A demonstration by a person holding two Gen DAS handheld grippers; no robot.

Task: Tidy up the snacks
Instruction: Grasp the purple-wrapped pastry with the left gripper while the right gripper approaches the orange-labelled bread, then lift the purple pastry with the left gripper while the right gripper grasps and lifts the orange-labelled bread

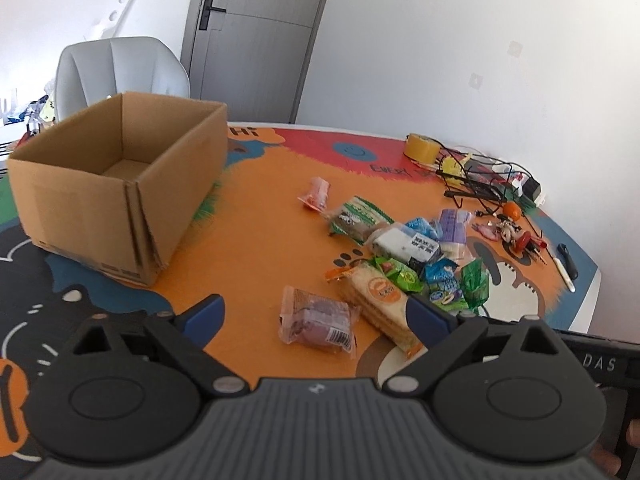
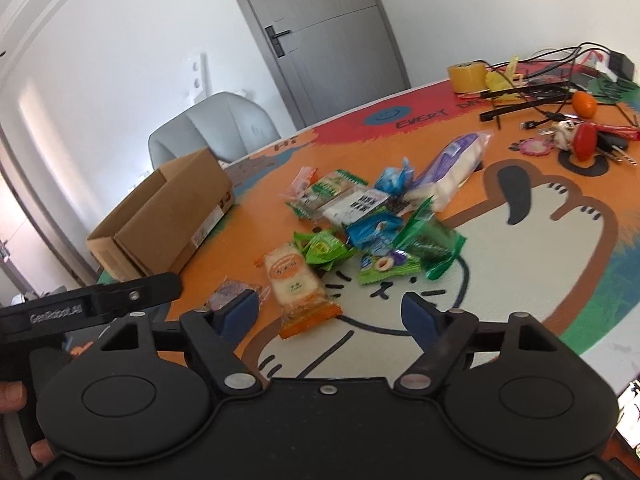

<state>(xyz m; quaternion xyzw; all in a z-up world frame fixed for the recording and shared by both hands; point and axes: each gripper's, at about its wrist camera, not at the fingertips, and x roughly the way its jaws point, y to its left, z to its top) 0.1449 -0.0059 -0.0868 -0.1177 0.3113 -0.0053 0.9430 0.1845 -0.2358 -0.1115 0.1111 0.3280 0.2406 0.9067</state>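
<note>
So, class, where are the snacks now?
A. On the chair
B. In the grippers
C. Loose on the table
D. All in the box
C: the snacks lie in a loose pile on the table, beside the box, whose visible inside is bare.

This looks like a room in a home, used as a casual dining or work spot. A table (image 1: pixel 580 304) covered with a bright cartoon-cat mat stands before plain white walls, with a grey door (image 1: pixel 256 36) and a padded grey chair (image 1: pixel 120 72) at the far side. Keys (image 2: pixel 580 142), tangled cables (image 2: pixel 536 92) and a tape roll (image 2: pixel 466 76) lie at the far right.
</note>
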